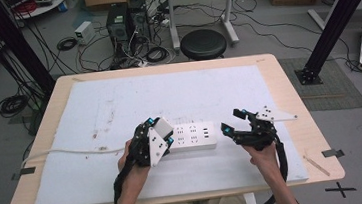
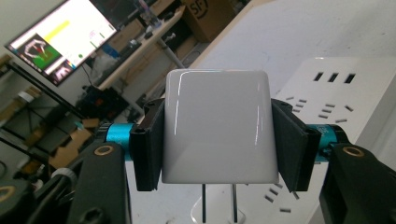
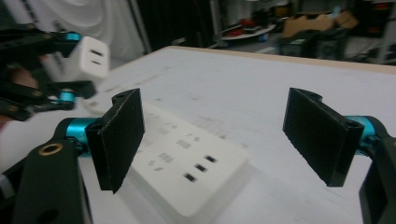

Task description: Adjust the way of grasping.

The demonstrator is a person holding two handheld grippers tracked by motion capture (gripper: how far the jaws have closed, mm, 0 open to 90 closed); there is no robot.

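Observation:
A glossy white plug adapter (image 2: 217,126) sits between the black pads of my left gripper (image 2: 219,142), which is shut on it. Its two metal prongs (image 2: 204,203) point down at the white power strip (image 2: 327,93) below. In the high view, the left gripper (image 1: 159,132) holds the adapter (image 1: 162,128) over the left end of the power strip (image 1: 195,136). My right gripper (image 1: 230,121) stands open just off the strip's right end, with nothing between its pads. The right gripper view shows the open right gripper (image 3: 219,135), the strip (image 3: 187,163) and the held adapter (image 3: 88,58) farther off.
A white mat (image 1: 119,103) covers most of the wooden table (image 1: 288,86). The strip's white cord (image 1: 63,152) runs off to the left edge. A thin wooden stick (image 1: 316,164) lies at the table's right front corner. A black stool (image 1: 203,43) stands beyond the far edge.

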